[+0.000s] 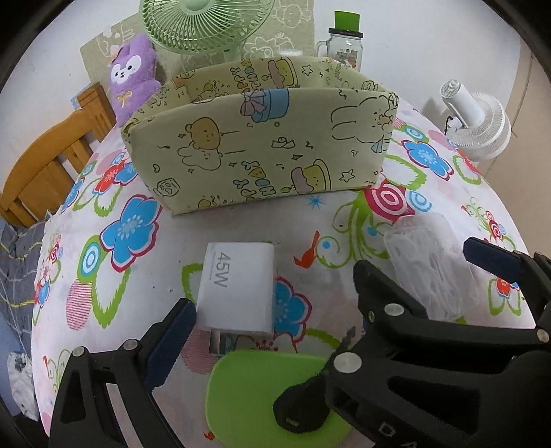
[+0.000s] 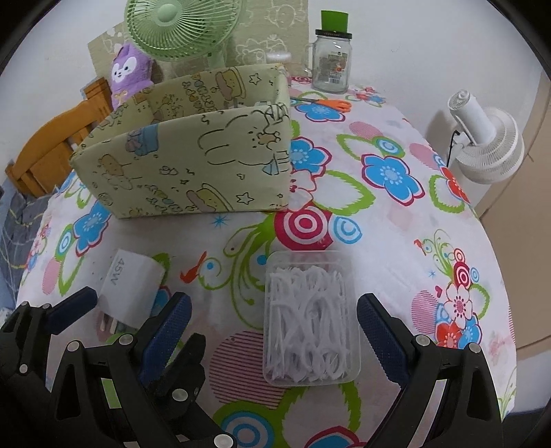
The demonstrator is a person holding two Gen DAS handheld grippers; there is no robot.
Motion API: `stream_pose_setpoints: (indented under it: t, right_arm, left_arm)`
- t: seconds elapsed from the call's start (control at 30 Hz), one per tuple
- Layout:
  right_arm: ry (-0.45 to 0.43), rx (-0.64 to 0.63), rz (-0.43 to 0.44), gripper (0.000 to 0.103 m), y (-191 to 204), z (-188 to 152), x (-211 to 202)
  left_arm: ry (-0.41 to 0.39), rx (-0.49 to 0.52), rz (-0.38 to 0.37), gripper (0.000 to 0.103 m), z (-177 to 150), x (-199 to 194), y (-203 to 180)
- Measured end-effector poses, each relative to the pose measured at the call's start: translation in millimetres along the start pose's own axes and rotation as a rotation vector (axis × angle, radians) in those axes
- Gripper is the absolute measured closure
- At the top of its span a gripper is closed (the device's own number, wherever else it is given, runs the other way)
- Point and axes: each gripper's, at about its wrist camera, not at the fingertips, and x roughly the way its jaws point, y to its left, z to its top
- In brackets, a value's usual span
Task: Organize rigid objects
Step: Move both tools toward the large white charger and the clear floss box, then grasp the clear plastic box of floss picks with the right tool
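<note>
Right wrist view: clear floss-pick box (image 2: 311, 317), light, stiff, slippery, is straddled at 6 o'clock by wide-open right hand-held gripper (image 2: 275, 327); long sides should be gripped.

Green fan (image 2: 179, 27): stood at the upper left of the frame, behind the purple plush toy (image 2: 129, 70).
Glass jar (image 2: 332, 63): upper centre, clear, with a green cap and a side handle.
Scissors (image 2: 325, 102): orange-handled, lay just below the jar.
White fan (image 2: 489, 138): right edge, tilted.
Wooden chair (image 2: 51, 144): left edge.
Desk (image 2: 396, 220): covered in a floral cloth.
</note>
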Motion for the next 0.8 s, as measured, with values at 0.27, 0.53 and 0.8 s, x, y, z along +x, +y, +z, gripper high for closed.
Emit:
stream_pose_setpoints:
  t: [0.27,0.53,0.8]
  right_arm:
    - [0.03,0.009,0.003,0.005,-0.8,6.0,13.1]
    - [0.063,0.041,-0.027,0.008,-1.5,8.0,28.2]
    - [0.087,0.053,-0.096,0.038,-5.5,12.4,34.2]
  left_arm:
    - [0.019,-0.008,0.005,0.004,5.4,10.6,2.0]
    - [0.059,-0.023,0.004,0.004,9.0,26.1,4.6]
    - [0.056,-0.015,-0.007,0.004,11.7,29.3,4.5]
